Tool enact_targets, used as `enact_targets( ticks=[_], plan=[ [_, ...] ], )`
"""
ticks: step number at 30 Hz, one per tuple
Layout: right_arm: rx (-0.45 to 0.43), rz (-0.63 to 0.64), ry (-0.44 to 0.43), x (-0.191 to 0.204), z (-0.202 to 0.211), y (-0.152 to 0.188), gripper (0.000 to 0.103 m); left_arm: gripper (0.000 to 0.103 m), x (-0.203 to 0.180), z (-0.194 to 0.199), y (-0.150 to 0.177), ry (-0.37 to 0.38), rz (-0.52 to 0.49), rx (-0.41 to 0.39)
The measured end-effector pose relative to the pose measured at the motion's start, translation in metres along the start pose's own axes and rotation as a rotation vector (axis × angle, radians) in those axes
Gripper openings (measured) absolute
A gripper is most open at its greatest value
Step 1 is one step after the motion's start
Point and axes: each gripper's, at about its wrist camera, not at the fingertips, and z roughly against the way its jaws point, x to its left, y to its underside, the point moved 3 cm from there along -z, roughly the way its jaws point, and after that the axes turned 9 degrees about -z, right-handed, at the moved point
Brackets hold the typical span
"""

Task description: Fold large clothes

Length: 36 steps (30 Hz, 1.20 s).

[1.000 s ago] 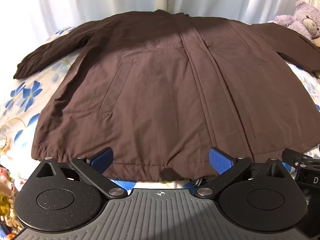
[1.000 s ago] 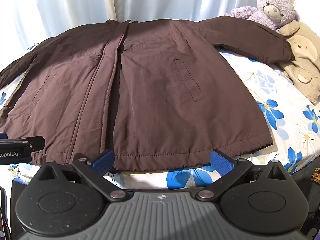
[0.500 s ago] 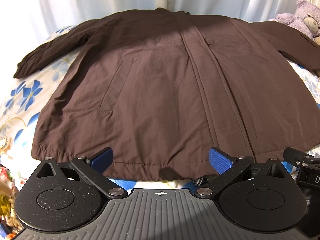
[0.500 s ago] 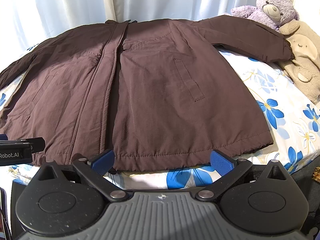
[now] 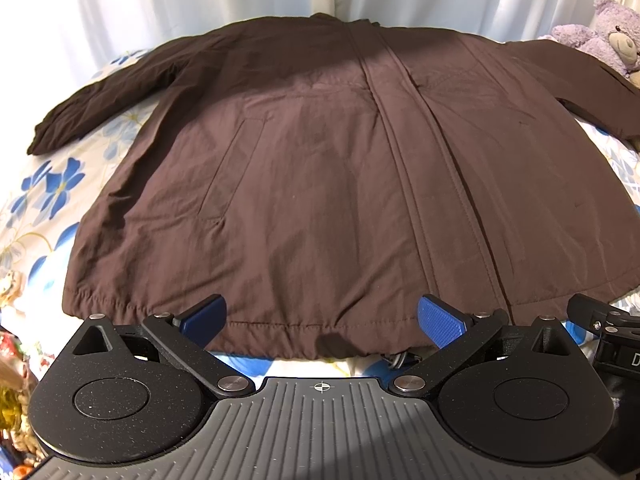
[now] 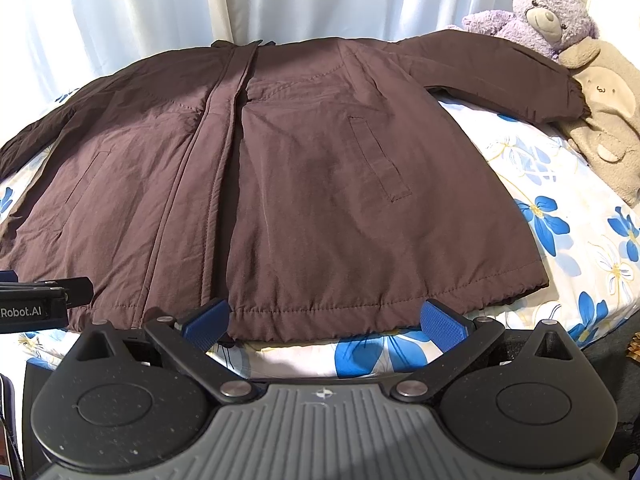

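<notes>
A dark brown jacket lies spread flat, front up, on a floral bedsheet, sleeves out to both sides. The left gripper and the right gripper hover at its hem, jaws wide and holding nothing. Only the left view shows the left cuff; only the right view shows the beige plush beside the purple teddy bear.

One brown jacket on one floral bedsheet. Two plush toys: one purple bear, one beige (animal unclear). Two grippers: left, right
</notes>
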Motion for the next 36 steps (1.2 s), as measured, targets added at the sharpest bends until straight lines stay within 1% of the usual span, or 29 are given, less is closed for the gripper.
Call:
enact_targets(
  ticks=[22, 36],
  plan=[
    [-0.003, -0.014, -0.009, -0.0020, 0.0034, 0.0007, 0.102, 0.103, -0.0003, 0.0014, 0.0019, 0.000, 0.002, 0.010],
    [-0.008, -0.029, -0.030, -0.0044, 0.0042, 0.0001, 0.102, 0.103, -0.0009, 0.0013, 0.0012, -0.002, 0.003, 0.016]
  ],
)
